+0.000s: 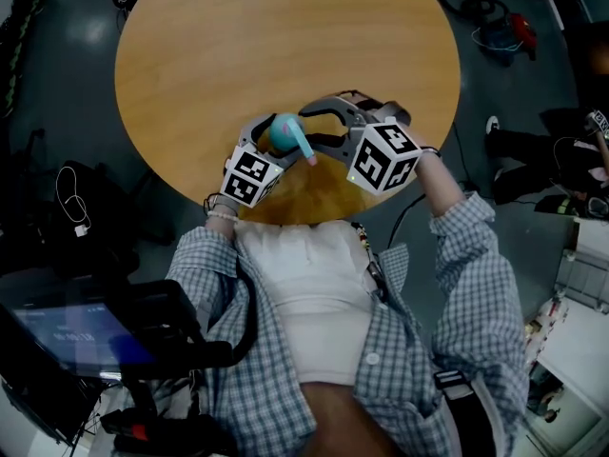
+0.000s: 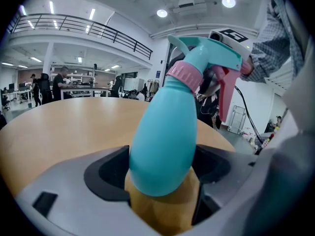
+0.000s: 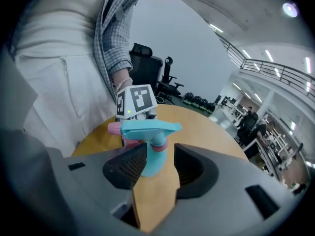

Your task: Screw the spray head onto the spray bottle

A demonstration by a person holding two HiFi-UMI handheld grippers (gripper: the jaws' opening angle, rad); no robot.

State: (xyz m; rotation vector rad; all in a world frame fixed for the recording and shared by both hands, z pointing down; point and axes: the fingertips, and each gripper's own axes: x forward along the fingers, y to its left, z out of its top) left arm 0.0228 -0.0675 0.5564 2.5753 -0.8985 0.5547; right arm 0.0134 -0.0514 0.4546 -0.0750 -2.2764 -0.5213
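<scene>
A teal spray bottle [image 1: 283,133] stands near the front edge of the round wooden table [image 1: 285,36]. My left gripper [image 1: 273,127] is shut on the bottle's body [image 2: 165,132], low down. The teal spray head [image 2: 211,50] sits on the neck over a pink collar [image 2: 184,75], with a pink trigger [image 2: 227,95]. My right gripper [image 1: 310,129] reaches in from the right at the head. Its jaws stand open on either side of the bottle [image 3: 150,154], with a gap at the right pad. The spray head [image 3: 147,128] points left there.
Cables and a red and blue bag [image 1: 504,31] lie on the floor beyond the table's right side. Dark equipment with a screen [image 1: 86,336] stands at the lower left. The person's torso [image 1: 314,293] is close to the table's front edge.
</scene>
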